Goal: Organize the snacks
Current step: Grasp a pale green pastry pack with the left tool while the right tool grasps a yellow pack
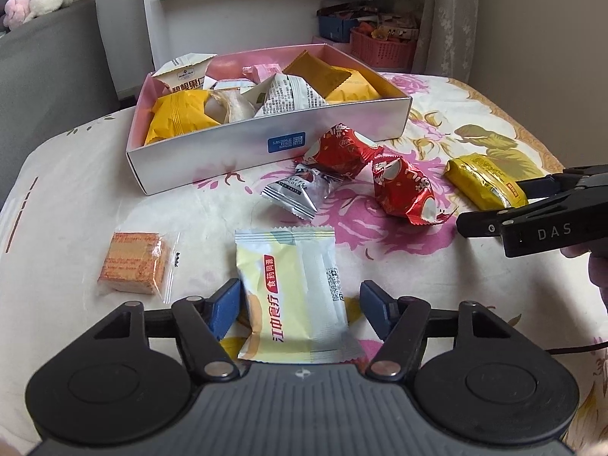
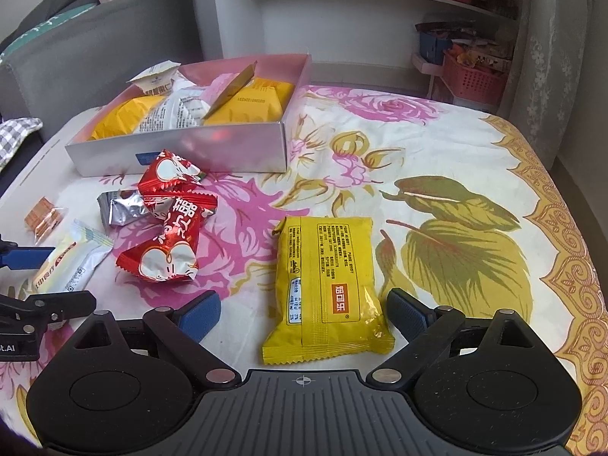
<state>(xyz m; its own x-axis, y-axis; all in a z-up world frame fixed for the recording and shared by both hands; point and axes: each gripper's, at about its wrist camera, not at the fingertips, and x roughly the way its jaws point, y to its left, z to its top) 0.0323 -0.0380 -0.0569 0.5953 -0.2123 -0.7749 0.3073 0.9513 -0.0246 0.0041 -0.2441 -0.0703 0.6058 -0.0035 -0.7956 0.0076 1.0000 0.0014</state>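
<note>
Both claws are observed wide open, nothing gripped. Left gripper (image 1: 300,309), bottom centre of the left wrist view: blue pads straddle the pale yellow-and-white foil sachet with red label (image 1: 294,296), left pad touching or almost touching its edge, right pad clear of it. At left of that frame an orange wafer block in clear film (image 1: 133,262) is noted; at upper centre, the shallow silver cardboard box with pink lining (image 1: 243,144), already part-filled. Two red foil candy packs (image 1: 364,167) and a small silver foil sachet (image 1: 292,195) are left loose in front of the box.

Right gripper (image 2: 304,315), bottom centre of its view: the crinkled yellow plastic snack packet (image 2: 326,288) is bracketed loosely, unpinched.

Step judged: grasping. Next required: pads closed squarely, packets lifted, carried over the box wall.
</note>
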